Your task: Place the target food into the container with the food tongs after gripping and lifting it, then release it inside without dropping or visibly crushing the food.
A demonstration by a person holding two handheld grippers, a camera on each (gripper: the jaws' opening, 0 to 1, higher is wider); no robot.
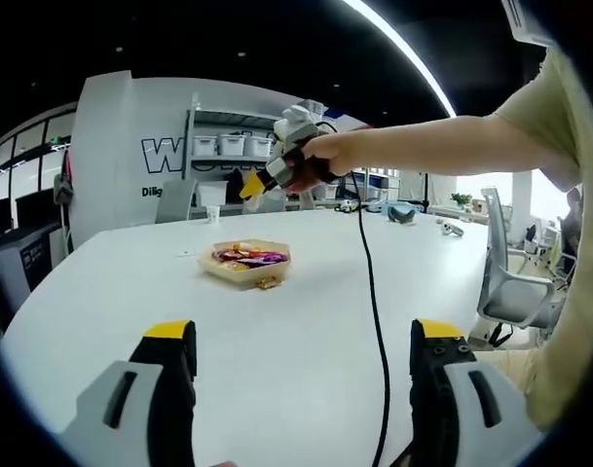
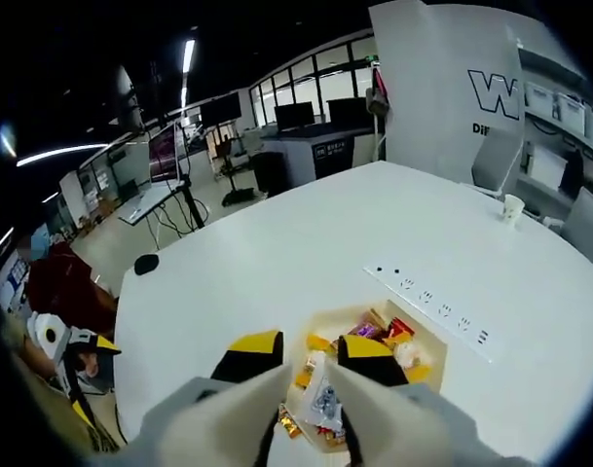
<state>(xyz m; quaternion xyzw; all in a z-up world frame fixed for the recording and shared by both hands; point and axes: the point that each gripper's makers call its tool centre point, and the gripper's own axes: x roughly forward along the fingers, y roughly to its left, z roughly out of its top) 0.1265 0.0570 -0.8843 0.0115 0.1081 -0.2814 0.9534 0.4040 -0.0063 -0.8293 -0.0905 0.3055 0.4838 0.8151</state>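
The left gripper (image 1: 303, 365) hangs low over the white table (image 1: 306, 311), jaws spread wide and empty. The right gripper (image 2: 311, 355) hovers above the tray of wrapped snacks (image 2: 427, 341) at mid-table, jaws narrowly parted, gripping nothing. A black cable (image 1: 374, 311) trails from it.
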